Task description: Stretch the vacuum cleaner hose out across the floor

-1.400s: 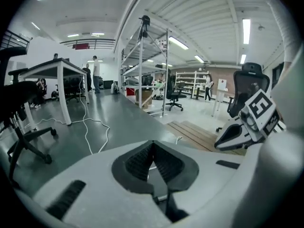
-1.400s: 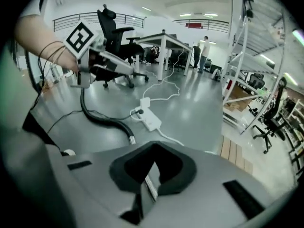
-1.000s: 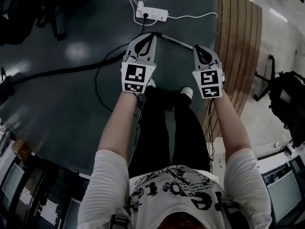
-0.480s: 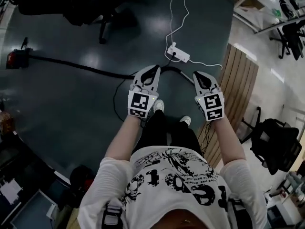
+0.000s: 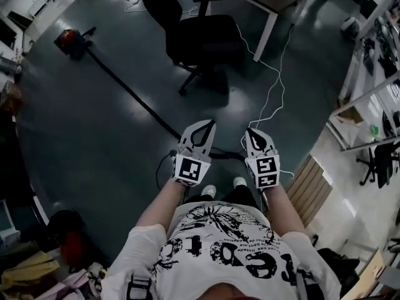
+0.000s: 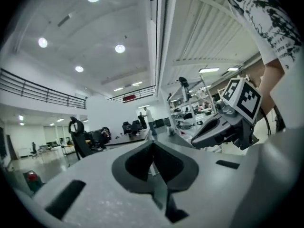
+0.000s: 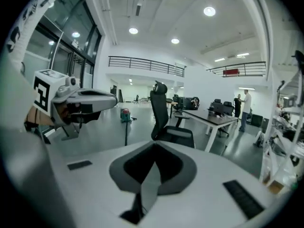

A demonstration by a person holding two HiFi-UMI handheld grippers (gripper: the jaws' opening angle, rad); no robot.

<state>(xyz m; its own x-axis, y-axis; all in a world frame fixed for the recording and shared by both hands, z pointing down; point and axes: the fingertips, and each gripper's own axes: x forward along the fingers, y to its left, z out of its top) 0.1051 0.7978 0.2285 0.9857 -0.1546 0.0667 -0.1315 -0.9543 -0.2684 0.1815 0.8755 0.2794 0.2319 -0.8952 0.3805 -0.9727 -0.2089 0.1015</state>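
Observation:
The red vacuum cleaner (image 5: 70, 41) stands far off at the upper left of the head view. Its black hose (image 5: 134, 99) runs from it in a straight diagonal across the dark floor and ends near the person's feet, below the grippers. My left gripper (image 5: 209, 124) and right gripper (image 5: 250, 131) are held side by side above the floor, both shut and empty. The right gripper view shows the vacuum cleaner (image 7: 125, 114) and hose (image 7: 126, 136) beyond the shut jaws of the right gripper (image 7: 154, 145). In the left gripper view, the left gripper (image 6: 153, 145) also has its jaws together.
A black office chair (image 5: 203, 39) stands ahead beside a desk (image 5: 269, 8). A thin white cable (image 5: 275, 86) trails from the desk toward the grippers. A wooden slatted strip (image 5: 314, 186) lies at the right. Bags and clutter (image 5: 37, 267) sit at the lower left.
The head view has swung up and away: the vacuum cleaner, chair and desk have come into sight and the hose now shows at full length. Both grippers stay shut, side by side.

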